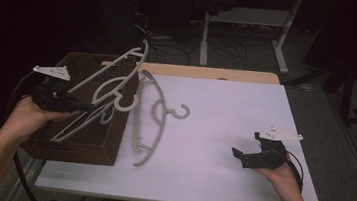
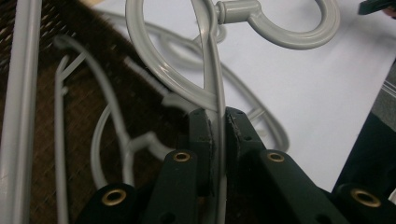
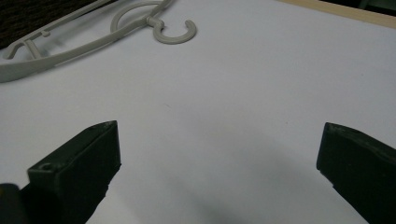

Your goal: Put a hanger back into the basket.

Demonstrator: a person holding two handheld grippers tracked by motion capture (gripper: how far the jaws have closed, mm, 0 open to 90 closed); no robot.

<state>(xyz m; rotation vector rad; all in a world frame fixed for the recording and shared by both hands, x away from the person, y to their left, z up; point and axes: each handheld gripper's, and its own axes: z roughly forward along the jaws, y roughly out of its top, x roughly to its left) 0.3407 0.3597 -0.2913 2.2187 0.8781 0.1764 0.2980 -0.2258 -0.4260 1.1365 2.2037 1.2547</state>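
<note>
Above a dark woven basket (image 1: 92, 148), the left gripper (image 1: 76, 104) clamps a grey hanger (image 1: 113, 76). Another hanger (image 1: 156, 123) lies on the white tabletop (image 1: 224, 125); the right gripper (image 1: 243, 156) rests spread wide, grasping nothing.

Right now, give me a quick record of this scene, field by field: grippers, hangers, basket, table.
left gripper: shut on a grey plastic hanger, held over the basket
right gripper: open, holding nothing, low over the white table
hanger on table: lies flat beside the basket, hook pointing right
basket: dark brown wicker, at the table's left edge; more hangers inside
</note>
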